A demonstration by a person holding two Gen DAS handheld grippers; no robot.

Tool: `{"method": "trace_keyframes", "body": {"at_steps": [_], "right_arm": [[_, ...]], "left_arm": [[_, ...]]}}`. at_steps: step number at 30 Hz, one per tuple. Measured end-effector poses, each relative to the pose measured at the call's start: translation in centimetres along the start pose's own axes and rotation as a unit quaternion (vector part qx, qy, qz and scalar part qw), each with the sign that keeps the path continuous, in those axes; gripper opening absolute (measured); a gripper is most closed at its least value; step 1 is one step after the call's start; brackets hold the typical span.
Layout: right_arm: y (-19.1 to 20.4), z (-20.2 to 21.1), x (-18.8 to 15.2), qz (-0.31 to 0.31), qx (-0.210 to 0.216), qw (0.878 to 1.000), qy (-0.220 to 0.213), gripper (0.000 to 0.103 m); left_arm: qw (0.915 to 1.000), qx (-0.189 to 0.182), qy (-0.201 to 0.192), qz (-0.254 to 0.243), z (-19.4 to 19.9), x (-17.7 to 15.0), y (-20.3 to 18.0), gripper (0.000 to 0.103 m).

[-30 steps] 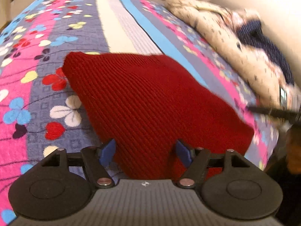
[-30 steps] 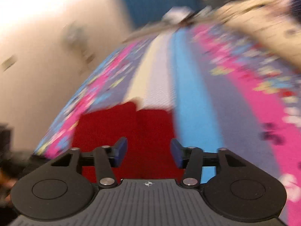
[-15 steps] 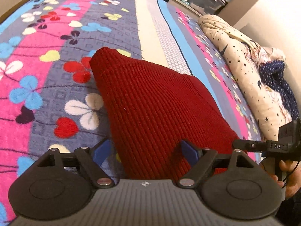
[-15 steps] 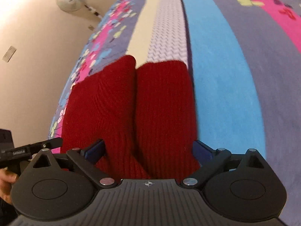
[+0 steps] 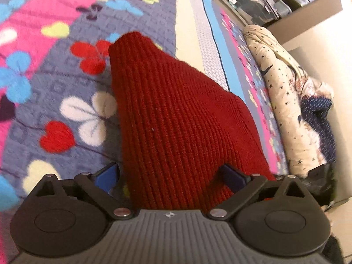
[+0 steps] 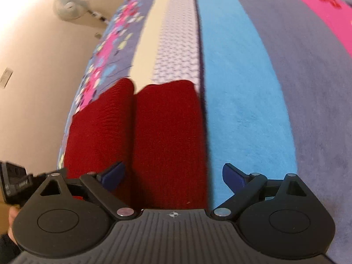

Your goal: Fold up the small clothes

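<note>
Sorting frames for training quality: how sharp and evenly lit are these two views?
Left wrist: red knit garment ribs crisp, blanket edges smeared, fisheye bending. Right wrist: softer overall, wall glare-washed around the fan.

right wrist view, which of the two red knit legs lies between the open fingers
The right-hand leg, beside the light blue stripe, runs into the right gripper. The left-hand leg lies outside its finger.

From our left wrist camera, low and close, we face along the red knit garment (image 5: 176, 118); our right wrist camera views the same garment (image 6: 154, 136) from beside it.
</note>
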State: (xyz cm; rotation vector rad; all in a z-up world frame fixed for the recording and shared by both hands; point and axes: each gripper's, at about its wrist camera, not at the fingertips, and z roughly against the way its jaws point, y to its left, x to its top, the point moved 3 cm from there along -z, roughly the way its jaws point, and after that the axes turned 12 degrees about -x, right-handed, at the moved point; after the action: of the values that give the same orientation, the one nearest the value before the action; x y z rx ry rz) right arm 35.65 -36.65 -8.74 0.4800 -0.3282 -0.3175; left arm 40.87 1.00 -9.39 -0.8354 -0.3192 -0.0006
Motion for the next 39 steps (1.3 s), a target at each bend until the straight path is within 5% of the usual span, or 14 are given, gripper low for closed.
{"method": "trace_keyframes", "body": {"at_steps": [4, 7, 10, 13, 16, 25, 29, 32, 36, 38, 39], "right_arm": [[0.9, -0.5, -0.5, 0.029, -0.005, 0.999, -0.012, 0.091], [1.1, 0.1, -0.8, 0.014, 0.040, 0.999, -0.016, 0.051], [2.7, 0.9, -1.3, 0.056, 0.019, 0.997, -0.052, 0.040], [3.6, 2.4, -1.5, 0.065, 0.040, 0.994, -0.083, 0.020], [6.1, 3.7, -2.1, 0.090, 0.096, 0.985, -0.114, 0.019], [11.4, 2.3, -3.7, 0.098, 0.151, 0.977, -0.117, 0.020], [12.4, 0.8, -3.7, 0.113, 0.090, 0.983, -0.113, 0.024], [11.8, 1.5, -3.1, 0.103, 0.032, 0.983, -0.147, 0.024], [12.5, 3.3, -3.1, 0.118, 0.103, 0.977, -0.146, 0.033], [13.8, 3.1, -4.1, 0.158, 0.136, 0.972, -0.112, 0.051], [14.5, 2.7, -4.7, 0.183, 0.142, 0.968, -0.098, 0.051]], "left_arm": [[0.9997, -0.021, 0.000, 0.015, -1.0, 0.1, 0.5, 0.099], [0.9998, -0.013, -0.007, -0.009, -1.1, 0.0, -0.1, 0.088], [0.9985, 0.001, -0.018, -0.051, -0.2, -0.1, -1.5, 0.066], [0.9974, -0.005, -0.031, -0.065, 1.3, 0.0, -2.7, 0.059], [0.9948, 0.003, -0.050, -0.088, 3.2, 0.3, -3.7, 0.058], [0.9809, 0.045, -0.134, -0.133, 12.0, 3.2, -2.5, 0.057], [0.9817, 0.109, -0.120, -0.101, 12.3, 3.9, 0.4, 0.064], [0.9693, 0.174, -0.121, -0.125, 13.0, 3.4, 0.5, 0.062], [0.9694, 0.094, -0.139, -0.179, 16.2, 1.7, -2.1, 0.062], [0.9713, 0.053, -0.097, -0.211, 15.9, 0.0, -3.2, 0.062], [0.9693, 0.047, -0.065, -0.233, 15.2, -0.8, -3.6, 0.062]]}}
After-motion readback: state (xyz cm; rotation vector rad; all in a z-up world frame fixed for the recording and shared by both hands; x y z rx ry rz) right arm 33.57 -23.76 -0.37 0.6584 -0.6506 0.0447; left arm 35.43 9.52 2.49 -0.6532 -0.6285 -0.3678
